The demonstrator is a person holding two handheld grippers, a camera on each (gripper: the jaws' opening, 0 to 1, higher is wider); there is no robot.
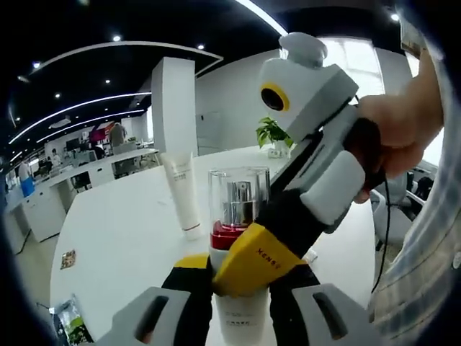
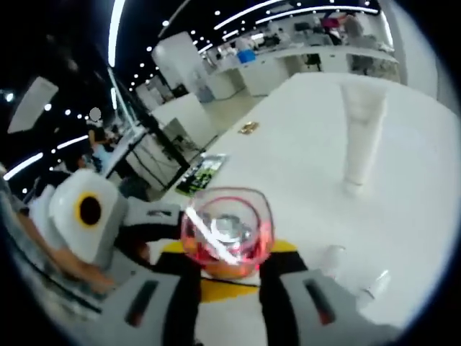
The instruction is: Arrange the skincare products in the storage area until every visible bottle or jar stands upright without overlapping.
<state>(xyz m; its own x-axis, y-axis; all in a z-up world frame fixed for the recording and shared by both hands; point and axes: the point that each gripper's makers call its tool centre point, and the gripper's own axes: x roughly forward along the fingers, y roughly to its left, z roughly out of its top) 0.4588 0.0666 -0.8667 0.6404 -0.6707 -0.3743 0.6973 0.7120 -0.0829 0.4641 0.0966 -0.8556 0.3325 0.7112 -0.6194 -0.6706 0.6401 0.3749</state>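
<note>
White office worktop (image 1: 122, 238) carrying an upright tube (image 1: 181, 193) well beyond my jaws, where my left gripper (image 1: 238, 317) and right gripper (image 2: 229, 303) both clamp one clear-capped pump bottle (image 1: 238, 209), its long axis vertical, between them.

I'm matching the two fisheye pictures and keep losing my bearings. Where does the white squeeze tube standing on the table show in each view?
Left gripper view: the white tube stands cap-down left of centre, just left of the clear-capped pump bottle.
Right gripper view: the tube stands at upper right, beyond the pump bottle, seen from above.
Shared landmark: the pump bottle with the red collar, on the white table.
</note>
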